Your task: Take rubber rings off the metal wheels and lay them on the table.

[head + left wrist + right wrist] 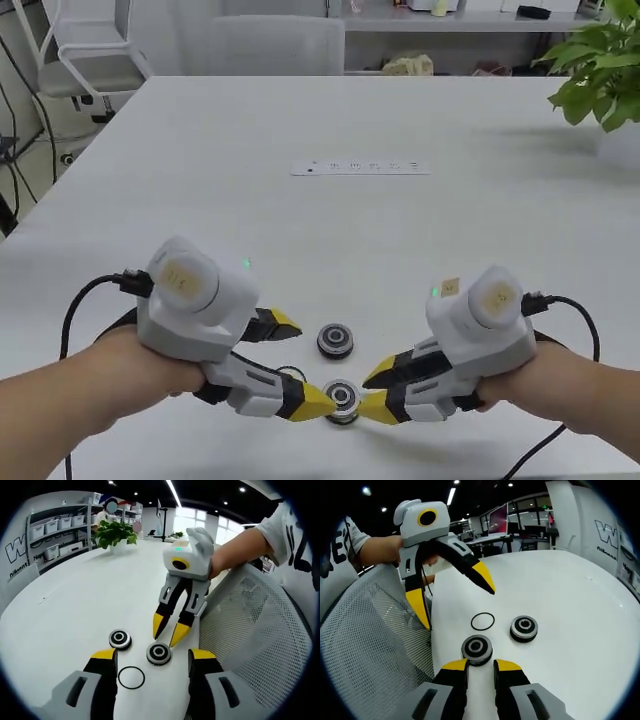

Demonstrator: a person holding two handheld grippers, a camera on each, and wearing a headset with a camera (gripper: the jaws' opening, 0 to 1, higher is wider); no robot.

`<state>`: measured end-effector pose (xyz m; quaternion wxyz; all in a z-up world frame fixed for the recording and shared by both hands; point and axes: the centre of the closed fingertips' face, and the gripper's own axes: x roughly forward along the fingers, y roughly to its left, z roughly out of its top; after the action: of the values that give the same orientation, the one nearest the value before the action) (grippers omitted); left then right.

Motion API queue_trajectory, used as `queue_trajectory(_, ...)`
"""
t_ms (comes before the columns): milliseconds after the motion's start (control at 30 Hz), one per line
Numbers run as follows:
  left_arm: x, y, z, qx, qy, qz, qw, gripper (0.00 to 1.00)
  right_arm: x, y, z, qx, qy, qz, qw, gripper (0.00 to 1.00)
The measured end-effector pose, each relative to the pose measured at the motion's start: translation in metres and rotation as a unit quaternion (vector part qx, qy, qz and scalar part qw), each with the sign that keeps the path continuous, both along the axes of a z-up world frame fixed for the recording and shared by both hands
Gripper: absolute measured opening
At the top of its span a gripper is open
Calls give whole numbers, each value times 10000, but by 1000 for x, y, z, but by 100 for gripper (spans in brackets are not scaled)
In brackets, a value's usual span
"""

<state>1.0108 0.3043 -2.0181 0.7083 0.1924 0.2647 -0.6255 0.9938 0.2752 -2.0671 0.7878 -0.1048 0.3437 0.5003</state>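
The table (400, 120) has a smooth, matt white top that takes a soft sheen from the lights. The near wheel (342, 397) and the far wheel (335, 340) look like metal, with silvery bands of dull gleam set between darker, matt ones. The loose ring (131, 677) is thin black rubber, without shine. The left gripper (308, 365) and right gripper (370, 390) have smooth pale-grey plastic shells, and their jaws are black and yellow plastic that is faintly glossy. The chair (245, 620) is grey woven mesh.

- Wall sign (15, 555), left gripper view: large white "W"; the smaller line beneath starts "ni", the rest is illegible.
- Shirt print (337, 550), right gripper view: partial black letters, not readable.
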Motion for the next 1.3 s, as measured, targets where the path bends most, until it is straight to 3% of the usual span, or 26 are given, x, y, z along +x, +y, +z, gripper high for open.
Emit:
queue_trajectory(700,-10,-8,-20,244,83,-255,9993,45,-3,3,-8,-64,37,122,9999,16)
queue_trajectory(1300,-14,-18,-37,433,127,-488,9978,28,-3,4,-11,-35,49,142,9999,15)
